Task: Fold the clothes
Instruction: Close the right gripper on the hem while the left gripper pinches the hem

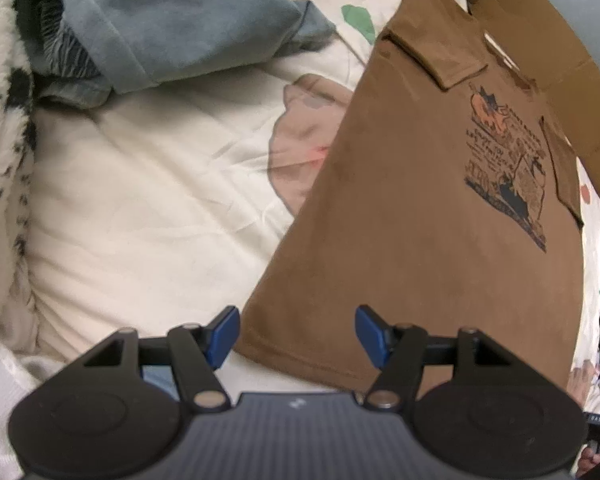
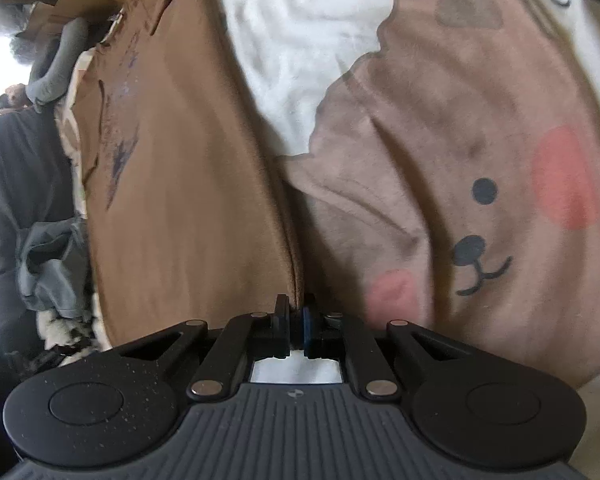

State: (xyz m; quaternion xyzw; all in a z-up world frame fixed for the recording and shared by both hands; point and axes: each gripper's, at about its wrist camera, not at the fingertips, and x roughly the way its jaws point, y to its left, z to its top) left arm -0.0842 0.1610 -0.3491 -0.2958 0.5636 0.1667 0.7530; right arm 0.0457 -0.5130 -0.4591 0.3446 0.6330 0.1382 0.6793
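Observation:
A brown collared shirt [image 1: 420, 220] with a dark printed graphic lies flat on the bed, folded lengthwise into a narrow panel. In the left wrist view my left gripper [image 1: 298, 332] hovers open over its near hem corner, with blue pads [image 1: 224, 332] on either side of the cloth and not pressing it. In the right wrist view the same brown shirt [image 2: 188, 160] runs away from me. My right gripper [image 2: 298, 308] is shut on its long folded edge, which disappears between the closed fingers.
The cream bedsheet [image 1: 140, 200] carries a bear print [image 2: 480, 160]. A blue-grey garment [image 1: 180, 20] and a spotted fleece blanket [image 1: 0, 120] lie at the far left. A cardboard box [image 1: 540, 40] borders the shirt's collar end. Grey clothes [image 2: 48, 264] are heaped at the left.

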